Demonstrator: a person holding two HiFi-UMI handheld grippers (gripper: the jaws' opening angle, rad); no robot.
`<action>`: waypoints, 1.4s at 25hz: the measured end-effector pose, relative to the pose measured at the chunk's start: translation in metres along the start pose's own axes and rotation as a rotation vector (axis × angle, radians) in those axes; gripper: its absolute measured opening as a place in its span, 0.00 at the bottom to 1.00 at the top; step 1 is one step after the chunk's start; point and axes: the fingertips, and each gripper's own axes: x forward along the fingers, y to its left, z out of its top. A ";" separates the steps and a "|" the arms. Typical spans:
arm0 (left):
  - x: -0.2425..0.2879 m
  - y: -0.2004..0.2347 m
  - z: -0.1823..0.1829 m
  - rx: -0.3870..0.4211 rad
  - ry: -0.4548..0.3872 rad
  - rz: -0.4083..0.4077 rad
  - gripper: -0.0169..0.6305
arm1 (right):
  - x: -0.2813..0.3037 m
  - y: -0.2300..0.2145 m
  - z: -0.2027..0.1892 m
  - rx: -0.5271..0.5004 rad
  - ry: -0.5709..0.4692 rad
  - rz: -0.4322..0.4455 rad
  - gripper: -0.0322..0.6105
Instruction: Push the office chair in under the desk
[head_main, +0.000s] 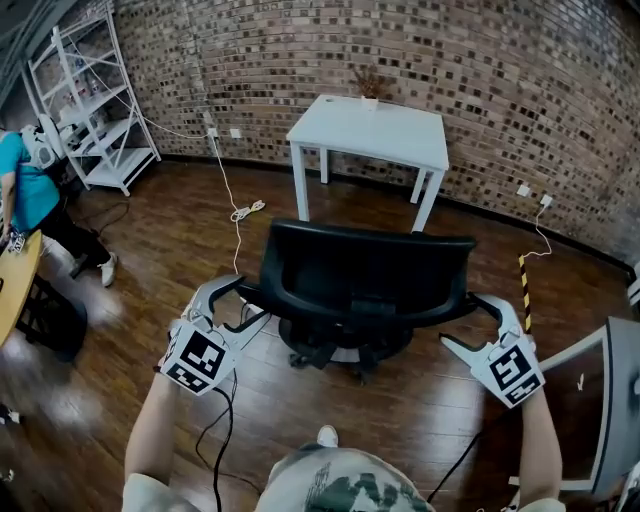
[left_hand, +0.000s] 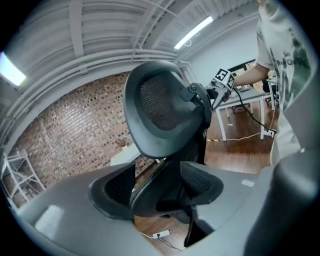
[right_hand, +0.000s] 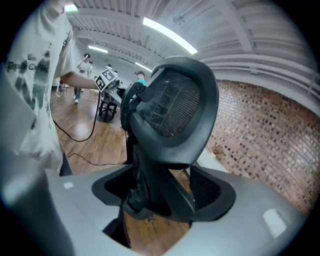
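Open wide on both sides: left claw (head_main: 240, 305) and right claw (head_main: 472, 322), an armrest loose inside each. Office chair (head_main: 365, 275) between them, backrest crosswise; surface (head_main: 372, 130) straight ahead beyond.

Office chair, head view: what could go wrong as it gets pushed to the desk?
The left gripper and right gripper stand open at the office chair's sides, unclamped, so it may swivel off course. The white cable on the floor ahead could snag the chair's base.
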 end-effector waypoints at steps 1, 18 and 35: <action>0.003 0.000 -0.005 0.030 0.025 -0.017 0.47 | 0.003 -0.001 -0.003 -0.005 0.012 0.009 0.58; 0.046 0.002 -0.041 0.344 0.205 -0.083 0.44 | 0.062 -0.016 -0.037 -0.247 0.219 -0.051 0.47; 0.082 0.041 -0.048 0.348 0.213 -0.094 0.44 | 0.090 -0.038 -0.033 -0.254 0.246 -0.103 0.44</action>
